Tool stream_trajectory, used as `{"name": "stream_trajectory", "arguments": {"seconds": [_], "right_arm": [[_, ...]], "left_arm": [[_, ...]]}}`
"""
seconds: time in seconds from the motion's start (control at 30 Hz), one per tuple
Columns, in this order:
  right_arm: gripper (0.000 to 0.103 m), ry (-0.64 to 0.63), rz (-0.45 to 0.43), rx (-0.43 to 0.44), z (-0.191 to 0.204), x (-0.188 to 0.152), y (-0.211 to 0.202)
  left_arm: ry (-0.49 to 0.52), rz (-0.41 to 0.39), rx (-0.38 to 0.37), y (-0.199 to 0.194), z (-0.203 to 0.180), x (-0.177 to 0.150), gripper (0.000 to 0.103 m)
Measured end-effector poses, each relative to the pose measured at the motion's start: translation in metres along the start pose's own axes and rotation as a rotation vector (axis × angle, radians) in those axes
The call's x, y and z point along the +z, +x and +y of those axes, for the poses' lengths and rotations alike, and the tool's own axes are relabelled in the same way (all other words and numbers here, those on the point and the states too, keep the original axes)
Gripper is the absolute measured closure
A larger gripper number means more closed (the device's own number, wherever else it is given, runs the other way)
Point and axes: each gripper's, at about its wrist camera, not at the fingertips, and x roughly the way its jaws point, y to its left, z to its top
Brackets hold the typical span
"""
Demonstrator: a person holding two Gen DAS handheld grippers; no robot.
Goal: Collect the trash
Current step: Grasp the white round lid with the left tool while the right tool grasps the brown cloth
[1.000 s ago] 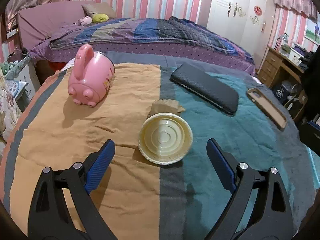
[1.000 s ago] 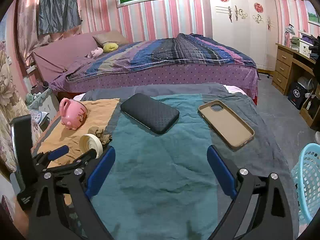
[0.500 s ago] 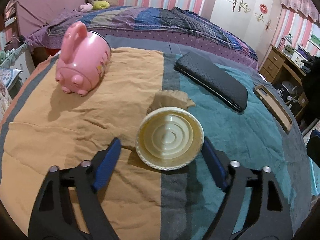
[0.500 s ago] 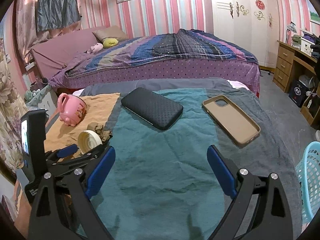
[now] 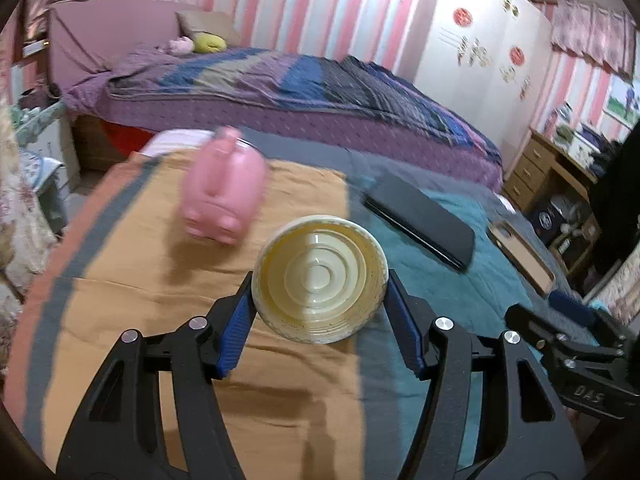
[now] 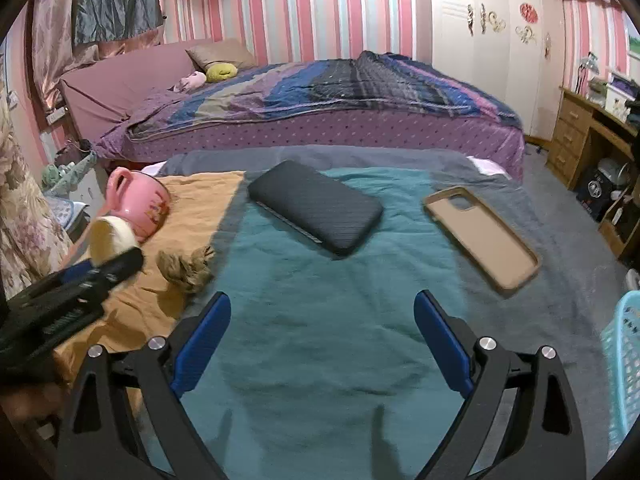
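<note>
Where it lay beside the crumpled brown wad a second ago, the cream cup is now pinched and lifted off the counter by the left gripper, whose fingers have just been closing — first trash secured; the right gripper is held spread, empty.

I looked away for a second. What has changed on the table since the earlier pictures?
The left gripper has just closed on the cream bowl and lifted it off the cloth, uncovering the brown wad. The right gripper stayed open and empty; the pink mug, black case and tan phone case lie unmoved.
</note>
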Motion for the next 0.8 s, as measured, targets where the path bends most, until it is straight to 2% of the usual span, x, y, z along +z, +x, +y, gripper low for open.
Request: {"name": "stream_trajectory", "arguments": {"seconds": [0.2,0.4,0.6,0.8], "right_arm": [[0.012,-0.028,0.013,0.072,0.041,0.009,0.020],[0.012,-0.064,0.038,0.107,0.079,0.016,0.049],[0.013,-0.094,0.097,0.102,0.105,0.011,0.074],[0.029,-0.108,0.145,0.090,0.115,0.007,0.092]], "left_arm": [[-0.051,-0.043,0.081,-0.014,0.041,0.009,0.042],[-0.063,-0.023,0.098,-0.011,0.068,0.004,0.042],[-0.082,-0.015,0.111,-0.006,0.087,0.002,0.042],[-0.071,0.004,0.119,0.001,0.089,-0.002,0.042]]}}
